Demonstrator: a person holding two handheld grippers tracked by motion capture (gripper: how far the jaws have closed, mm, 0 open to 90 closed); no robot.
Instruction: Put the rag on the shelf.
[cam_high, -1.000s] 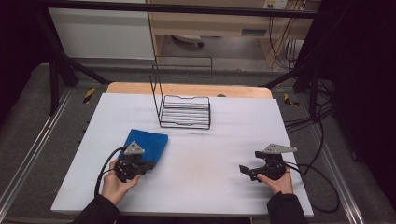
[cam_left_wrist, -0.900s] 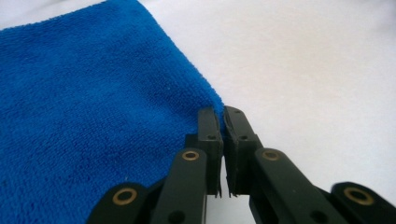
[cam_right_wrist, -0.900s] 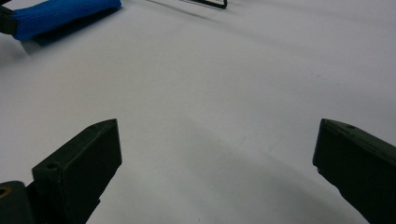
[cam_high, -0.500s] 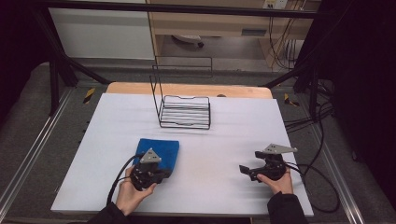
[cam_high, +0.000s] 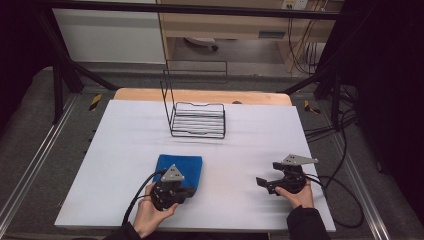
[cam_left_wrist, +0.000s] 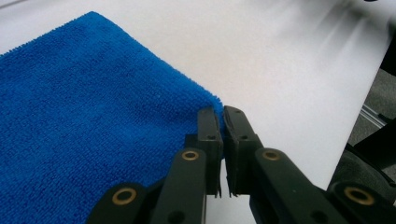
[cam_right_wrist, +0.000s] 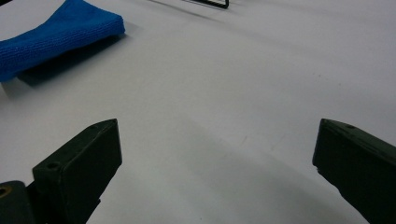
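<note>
The corner of the blue cloth (cam_left_wrist: 93, 121) is pinched by the left gripper (cam_left_wrist: 222, 116); the right gripper (cam_right_wrist: 215, 154) is held spread above the table (cam_high: 125, 140).

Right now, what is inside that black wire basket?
Nothing that I can see. Through the bars of the wire basket only the white table shows. The blue cloth lies outside it, nearer the person, its near part covered by the left gripper.
</note>
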